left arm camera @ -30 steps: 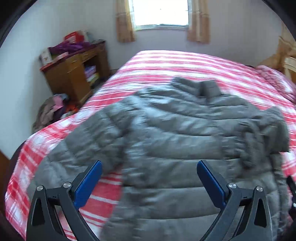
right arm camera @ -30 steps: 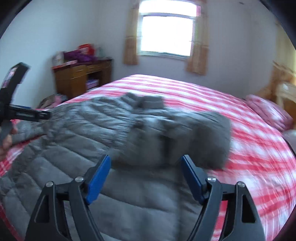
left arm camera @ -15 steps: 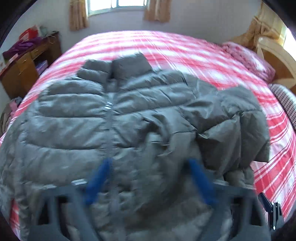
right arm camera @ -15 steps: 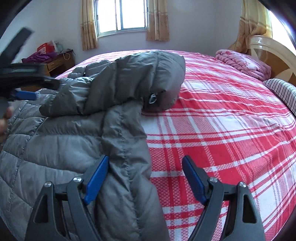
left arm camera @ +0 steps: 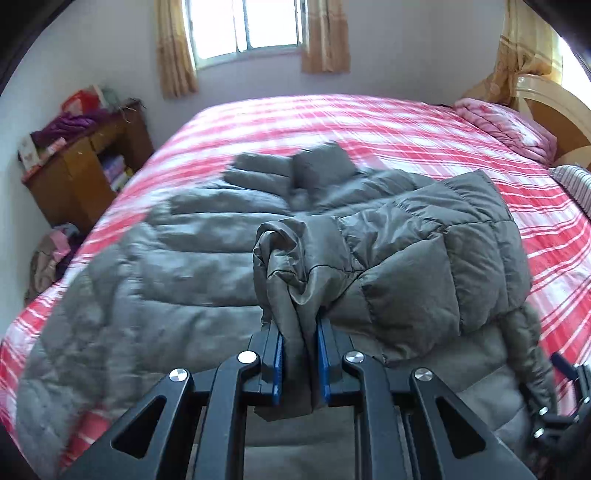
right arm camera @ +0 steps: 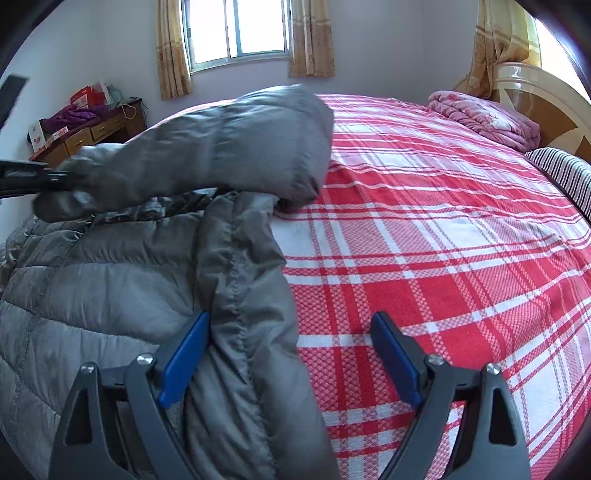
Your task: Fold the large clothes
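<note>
- Bed [left arm camera: 369,122], red-and-white plaid cover, fills most of both views; it serves as landmark for all below.
- Grey puffer jacket [left arm camera: 166,266] lies spread across the near half of the bed, collar toward the far edge under the window [left arm camera: 245,27]. Quilted body flat on the plaid; some motion blur on its left portion in the left wrist view.
- Jacket sleeve [left arm camera: 424,254] is lifted off the bed and doubled back over the jacket's body, cuff end bunched.
- Wooden desk [left arm camera: 81,173] stands off the bed's left side, against the wall; purple cloth and red boxes piled on top, more clothes heaped on the floor next to it.
- Pink quilt [right arm camera: 484,114] folded at the head of the bed, by the headboard [right arm camera: 535,99]; striped pillow [right arm camera: 565,173] just beside it.
- Left gripper [left arm camera: 300,354]: blue pads pressed together on the bunched sleeve cuff, fabric squeezed between them and hanging out below. Held above the jacket, over the near part of the bed.
- Right gripper [right arm camera: 291,354]: jaws spread wide, nothing clamped. It straddles the jacket's right edge, where a stitched seam runs; left pad lies against the grey fabric, right pad is over bare plaid.
</note>
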The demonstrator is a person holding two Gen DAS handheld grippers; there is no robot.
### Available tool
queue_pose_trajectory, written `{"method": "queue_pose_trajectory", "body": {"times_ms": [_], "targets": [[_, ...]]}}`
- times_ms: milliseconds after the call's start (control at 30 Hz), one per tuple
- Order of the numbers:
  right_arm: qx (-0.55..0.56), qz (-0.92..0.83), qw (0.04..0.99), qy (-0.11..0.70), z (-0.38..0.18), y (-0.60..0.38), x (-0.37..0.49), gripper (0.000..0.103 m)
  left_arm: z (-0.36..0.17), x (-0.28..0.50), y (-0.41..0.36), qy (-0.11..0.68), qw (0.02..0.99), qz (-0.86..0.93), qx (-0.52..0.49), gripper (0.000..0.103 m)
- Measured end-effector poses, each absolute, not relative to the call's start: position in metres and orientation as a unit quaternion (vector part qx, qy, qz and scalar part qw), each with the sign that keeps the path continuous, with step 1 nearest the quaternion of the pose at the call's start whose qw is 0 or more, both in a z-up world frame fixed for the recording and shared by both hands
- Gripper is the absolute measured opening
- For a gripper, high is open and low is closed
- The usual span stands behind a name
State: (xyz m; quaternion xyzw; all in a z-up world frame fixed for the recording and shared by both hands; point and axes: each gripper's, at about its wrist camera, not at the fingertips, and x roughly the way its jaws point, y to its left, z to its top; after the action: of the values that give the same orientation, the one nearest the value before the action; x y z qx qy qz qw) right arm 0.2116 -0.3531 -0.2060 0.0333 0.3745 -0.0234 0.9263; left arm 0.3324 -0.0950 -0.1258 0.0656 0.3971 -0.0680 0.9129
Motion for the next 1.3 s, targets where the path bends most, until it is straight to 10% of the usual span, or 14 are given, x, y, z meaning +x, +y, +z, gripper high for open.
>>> {"method": "queue_pose_trajectory", "body": {"times_ms": [367,700,967,1300], "targets": [[0.036,-0.021,0.925,0.377,-0.208,-0.355,0.214,0.092,-0.163,0.326,-0.063,0.408,0.907,-0.001,0.102,0.018],[0.083,0.021,0.922,0.378,-0.166,-0.384,0.206,0.088,-0.101,0.308,-0.04,0.345,0.934,0.048,0.076,0.085],[0.065,-0.021,0.952,0.3,-0.102,-0.397,0.29,0.071,-0.107,0.35,-0.082,0.343,0.938,0.049,0.012,0.087],[0.013,0.021,0.933,0.359,-0.171,-0.338,0.383,0.072,-0.204,0.407,-0.07,0.42,0.901,0.102,0.034,0.091]]}}
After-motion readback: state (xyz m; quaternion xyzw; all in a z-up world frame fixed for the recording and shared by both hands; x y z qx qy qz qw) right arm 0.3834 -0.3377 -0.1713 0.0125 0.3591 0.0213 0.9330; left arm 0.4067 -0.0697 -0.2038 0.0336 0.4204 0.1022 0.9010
